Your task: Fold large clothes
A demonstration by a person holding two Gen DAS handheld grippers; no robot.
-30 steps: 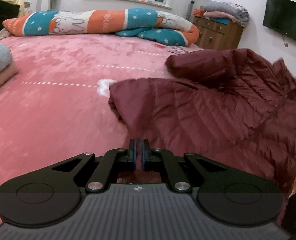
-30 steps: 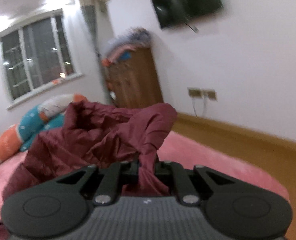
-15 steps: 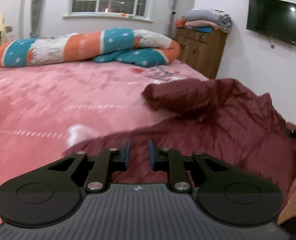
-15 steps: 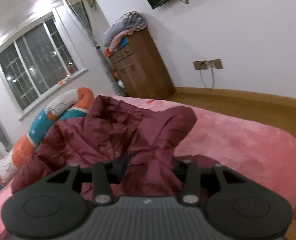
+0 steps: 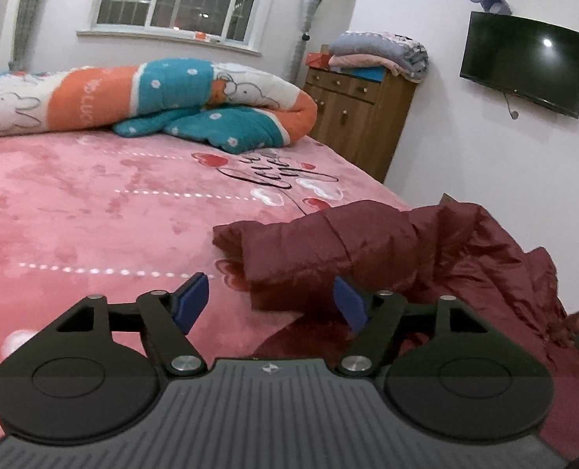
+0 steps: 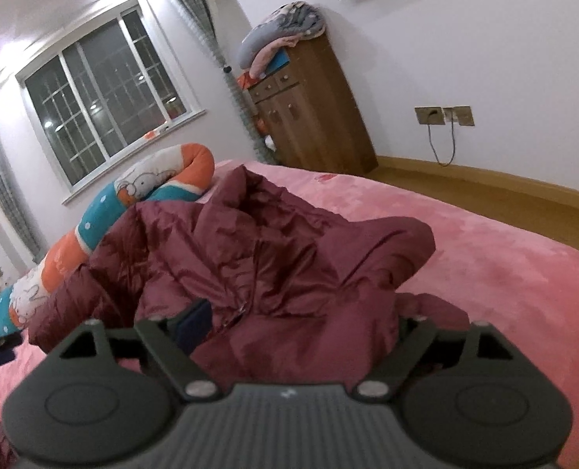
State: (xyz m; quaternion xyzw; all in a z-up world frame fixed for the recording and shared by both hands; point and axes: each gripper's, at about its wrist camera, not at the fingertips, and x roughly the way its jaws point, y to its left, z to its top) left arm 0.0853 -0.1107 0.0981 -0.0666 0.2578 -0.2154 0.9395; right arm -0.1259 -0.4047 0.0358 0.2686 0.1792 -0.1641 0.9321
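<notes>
A dark red puffer jacket [image 5: 426, 258] lies crumpled on the pink bed [image 5: 94, 203], with one sleeve stretched out to the left. My left gripper [image 5: 271, 305] is open, its blue pads [image 5: 191, 303] wide apart just in front of the sleeve end, holding nothing. In the right wrist view the jacket [image 6: 273, 258] is bunched in a heap. My right gripper [image 6: 301, 324] is open over the near folds; cloth lies between the jaws and hides the right finger.
A rolled orange, teal and white blanket [image 5: 172, 97] lies at the head of the bed. A wooden cabinet [image 5: 359, 117] with folded blankets stands by the wall. A TV [image 5: 524, 62] hangs on the right wall. Wooden floor [image 6: 484, 195] runs past the bed's right edge.
Both grippers were shut on the jacket one second ago and have opened and let it go. The jacket has dropped onto the bed. The left gripper has swung right.
</notes>
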